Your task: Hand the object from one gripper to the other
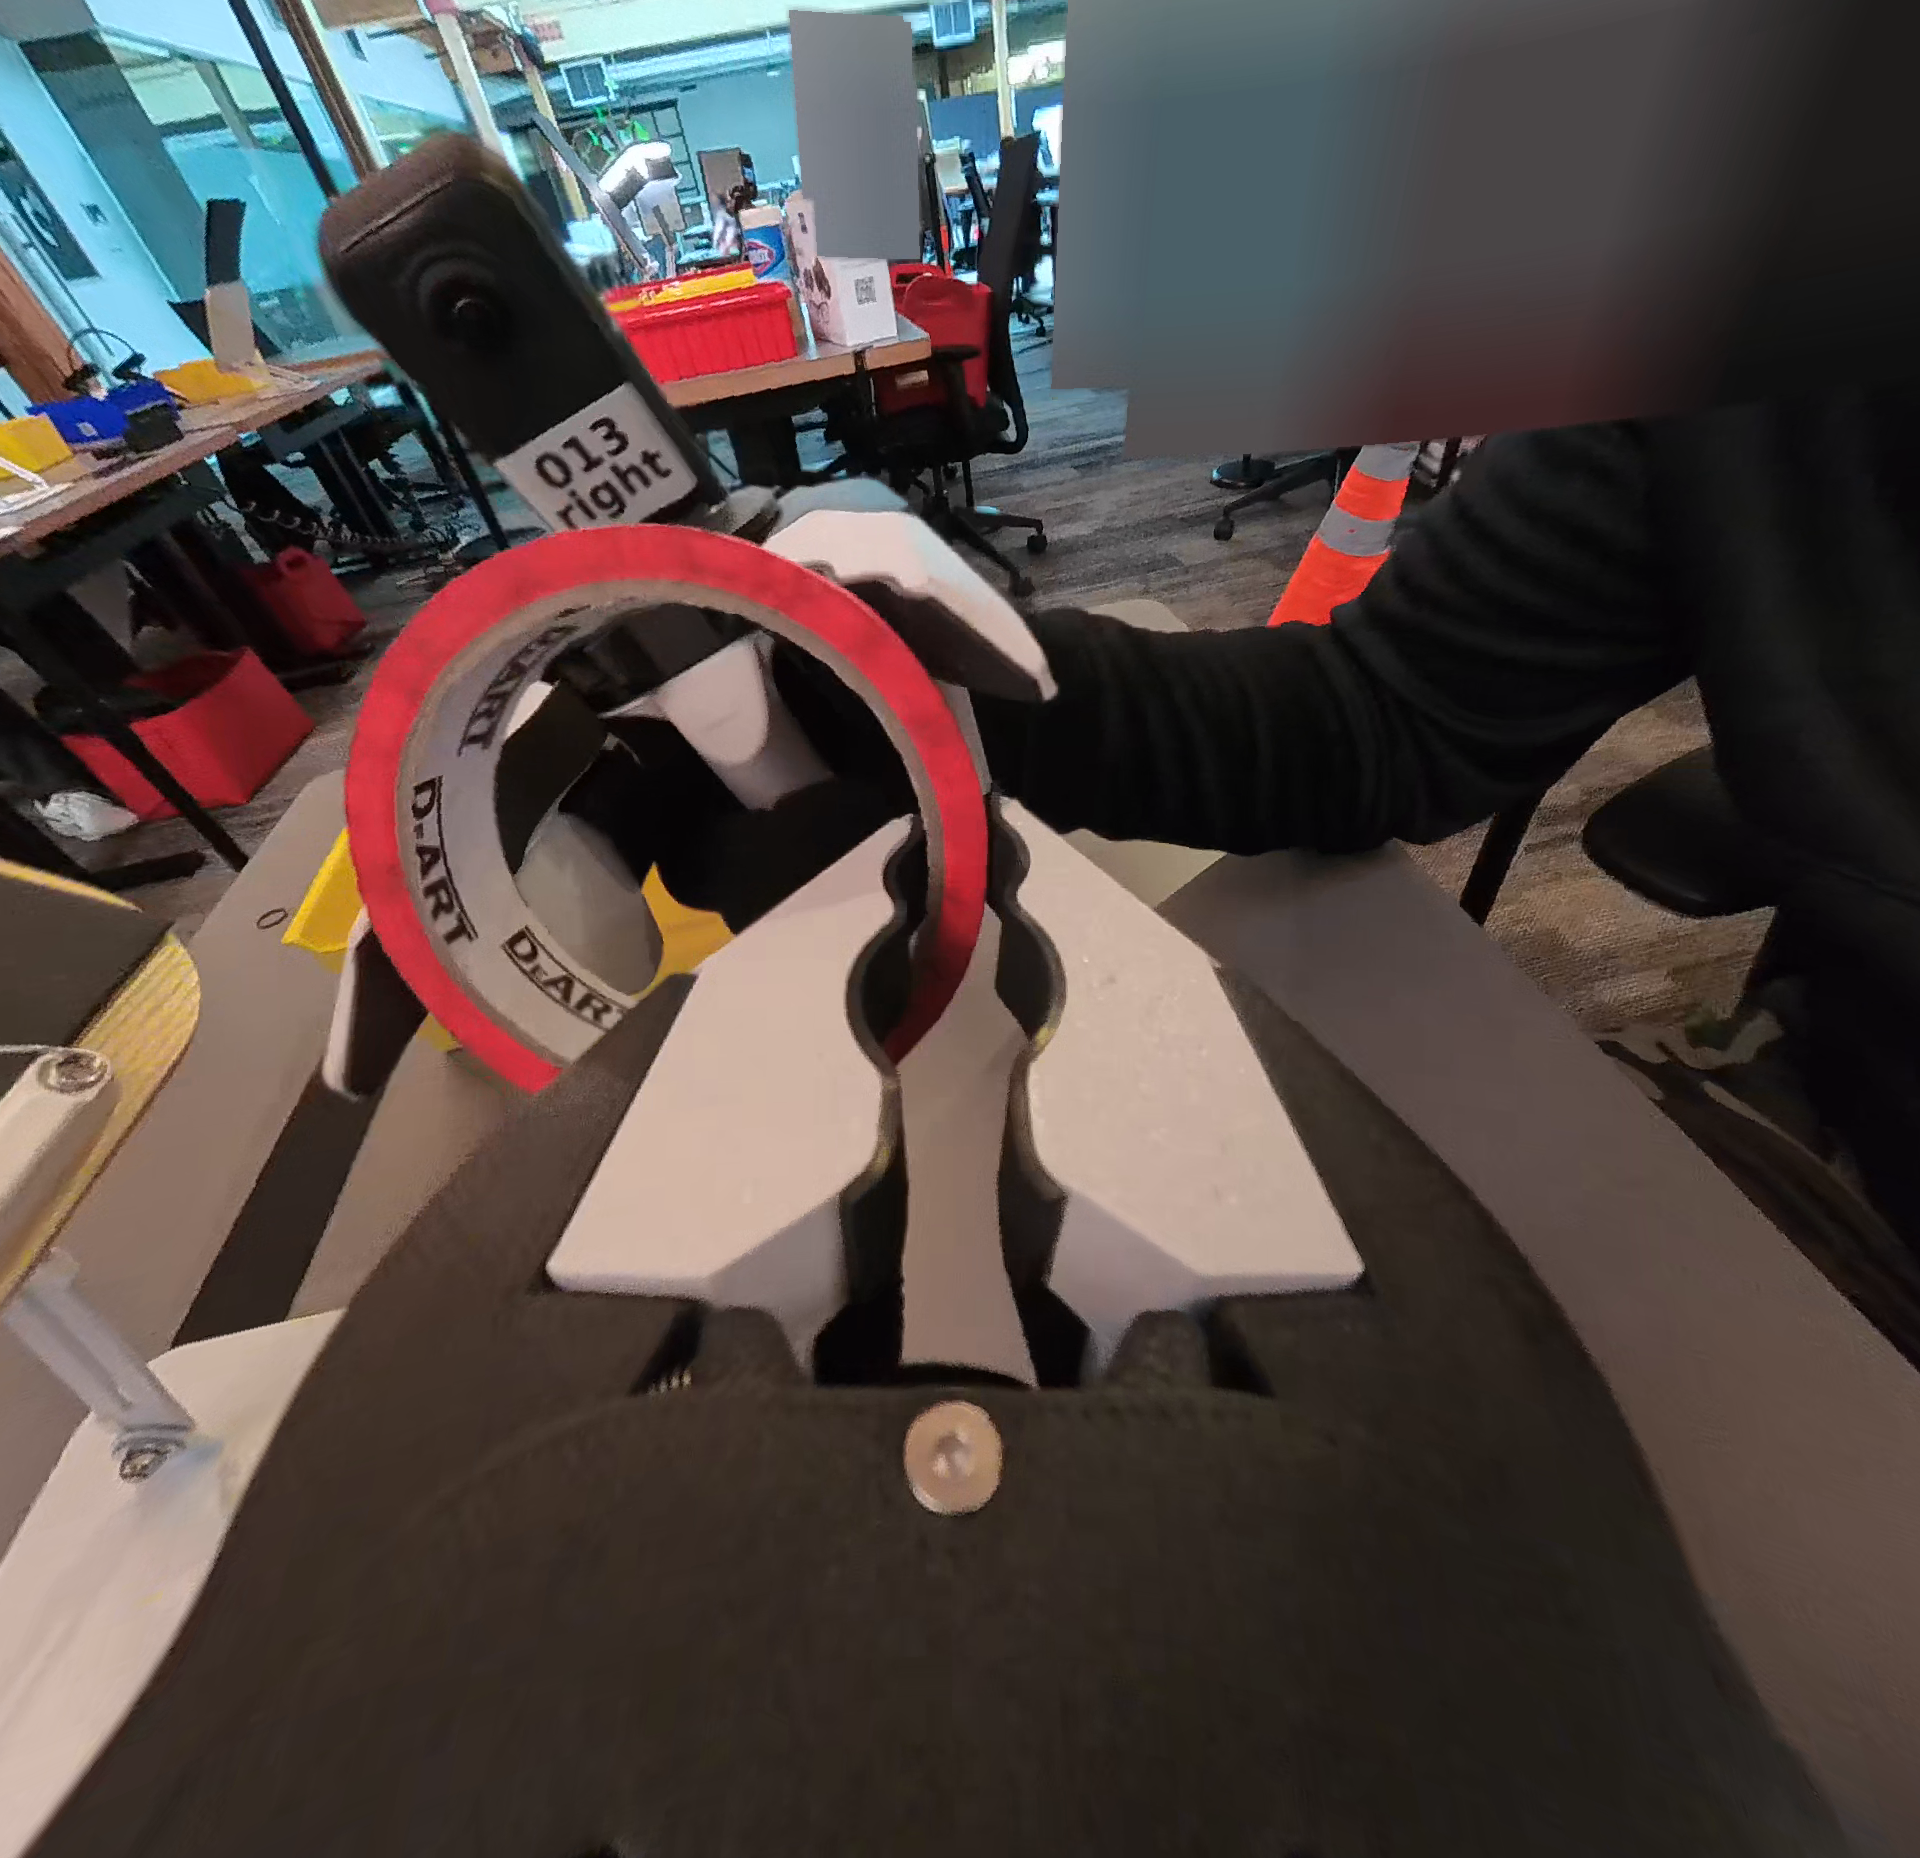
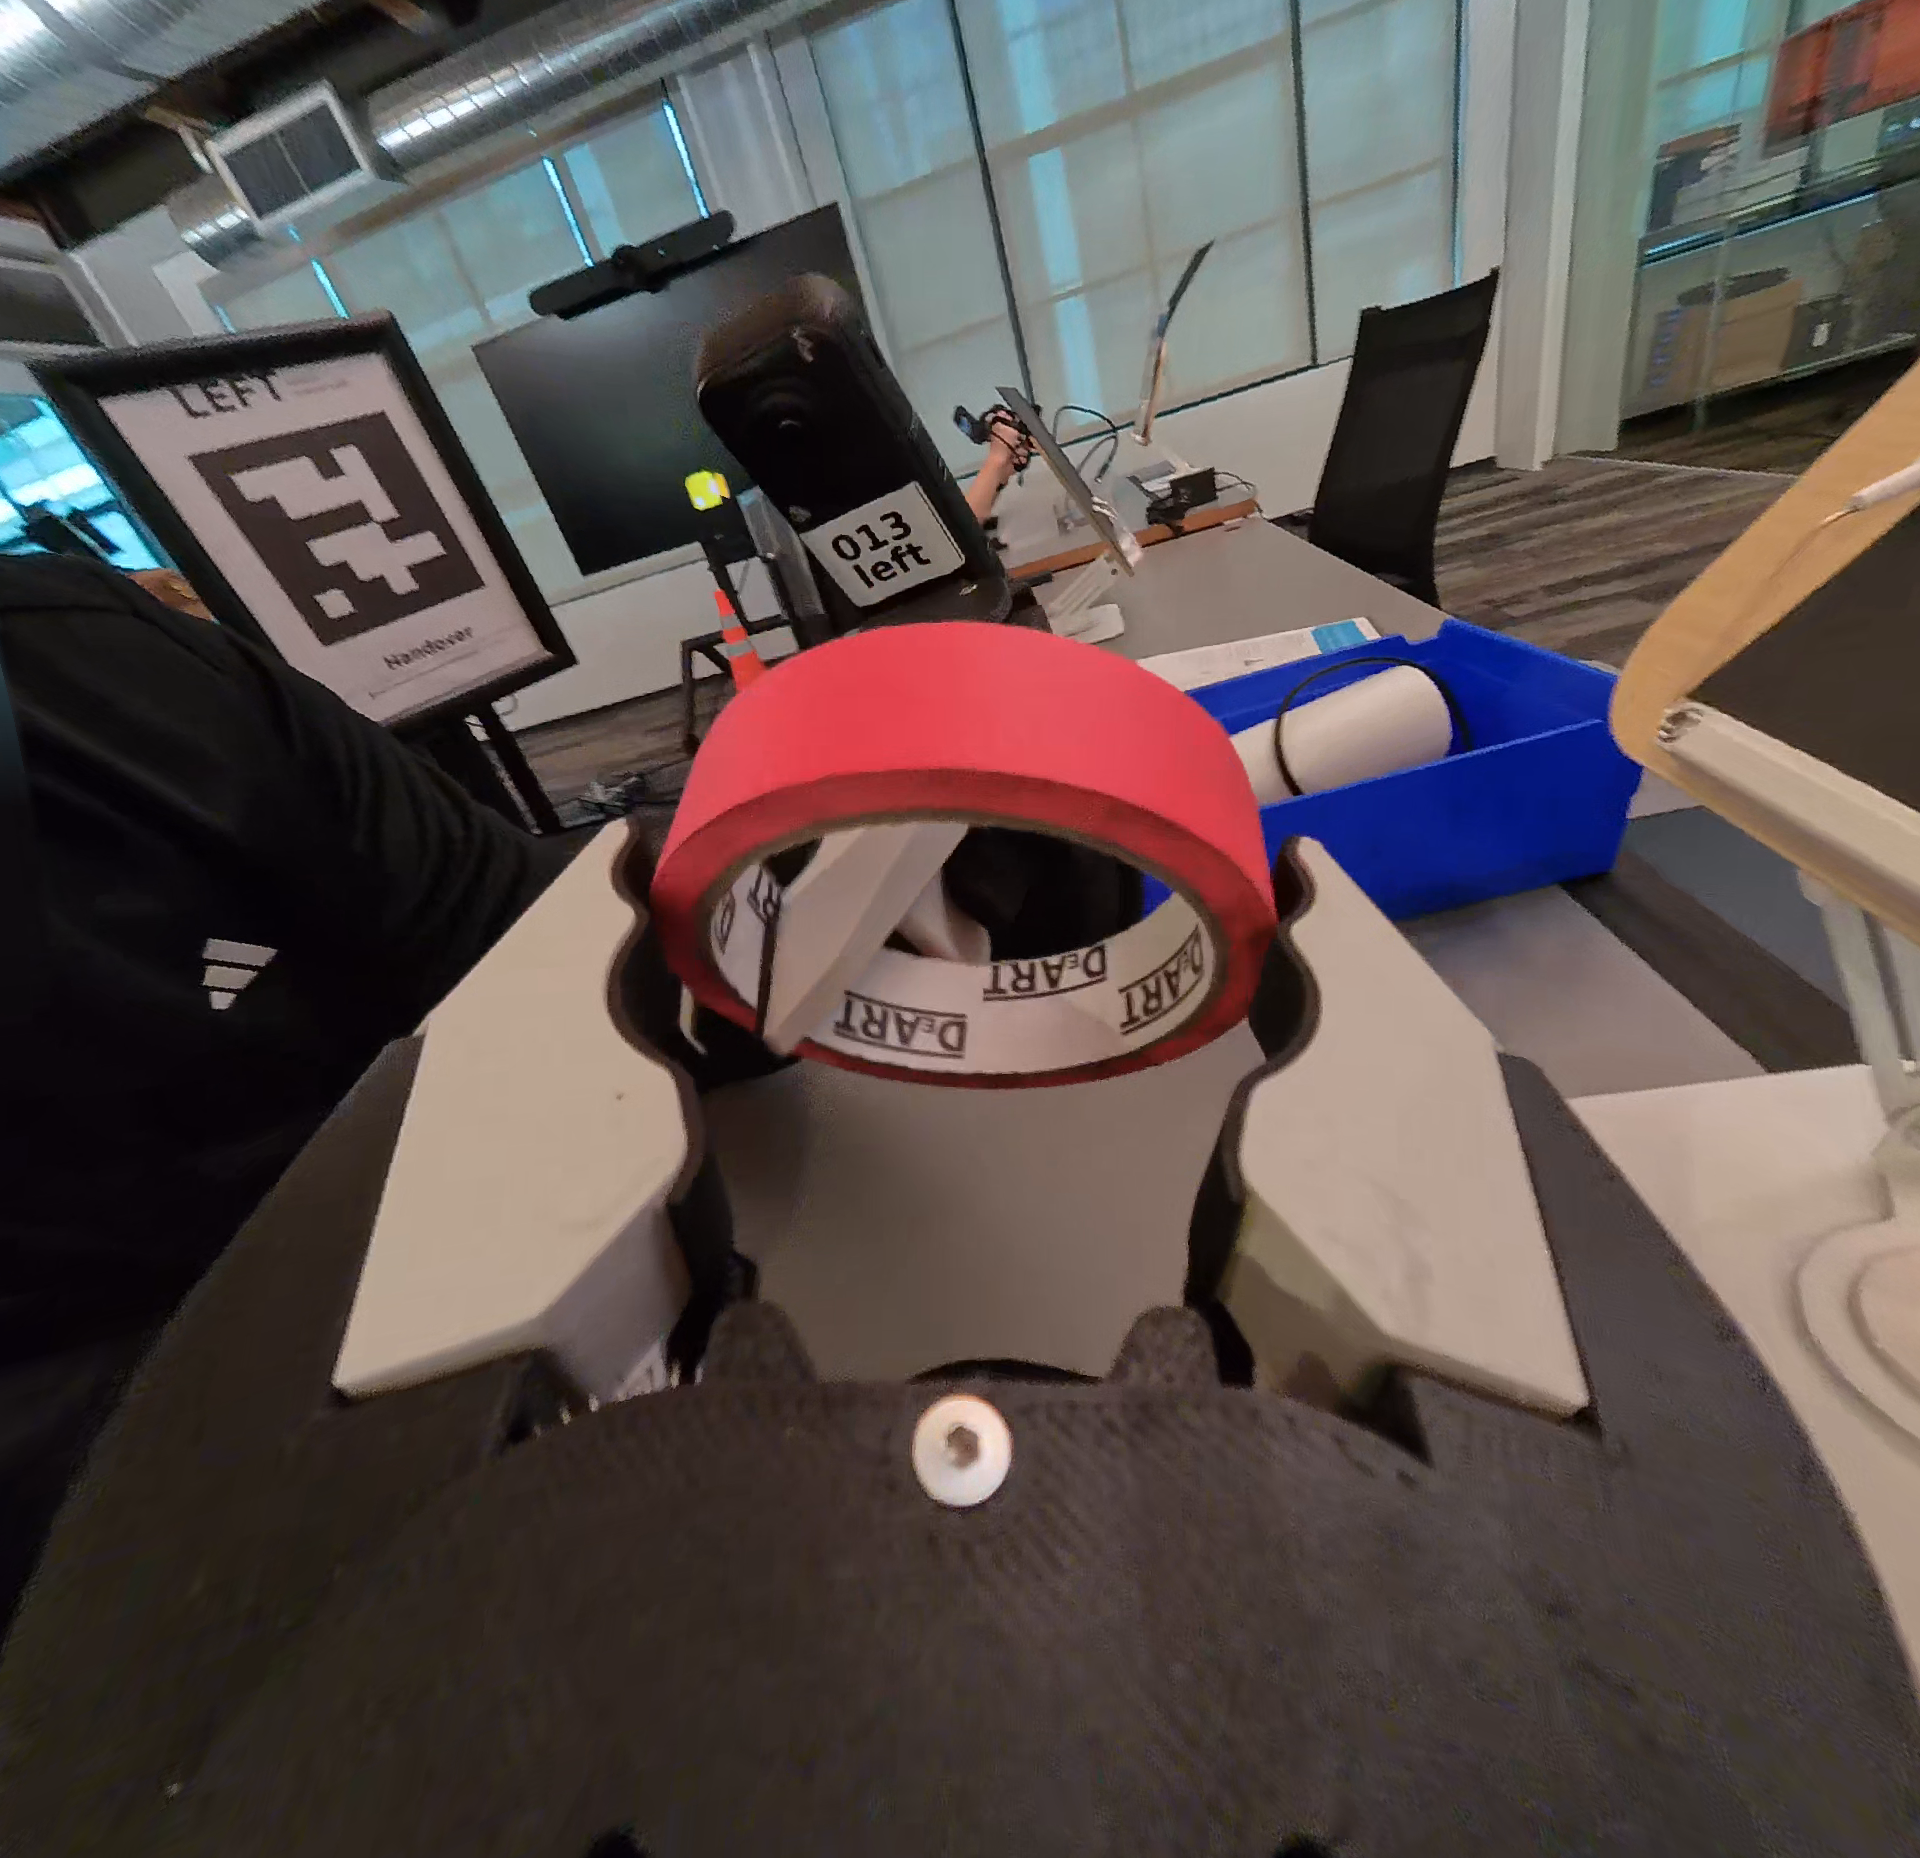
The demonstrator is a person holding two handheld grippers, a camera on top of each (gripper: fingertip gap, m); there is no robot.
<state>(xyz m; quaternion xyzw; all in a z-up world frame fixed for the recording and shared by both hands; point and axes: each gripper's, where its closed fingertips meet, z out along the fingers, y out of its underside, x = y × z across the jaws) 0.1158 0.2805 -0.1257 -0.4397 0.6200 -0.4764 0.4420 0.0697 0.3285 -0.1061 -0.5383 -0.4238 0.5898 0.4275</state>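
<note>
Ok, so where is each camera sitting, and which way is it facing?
Left wrist view: sits on the left gripper, looks along its fingers, shut on the tape wall, toward the right gripper; a black sleeve shows at right.
Right wrist view: sits on the right gripper, faces the left one; its own fingers flank the tape; sleeve at left.
Shared: tape, both grippers, sleeve. The cameras face each other.
</note>
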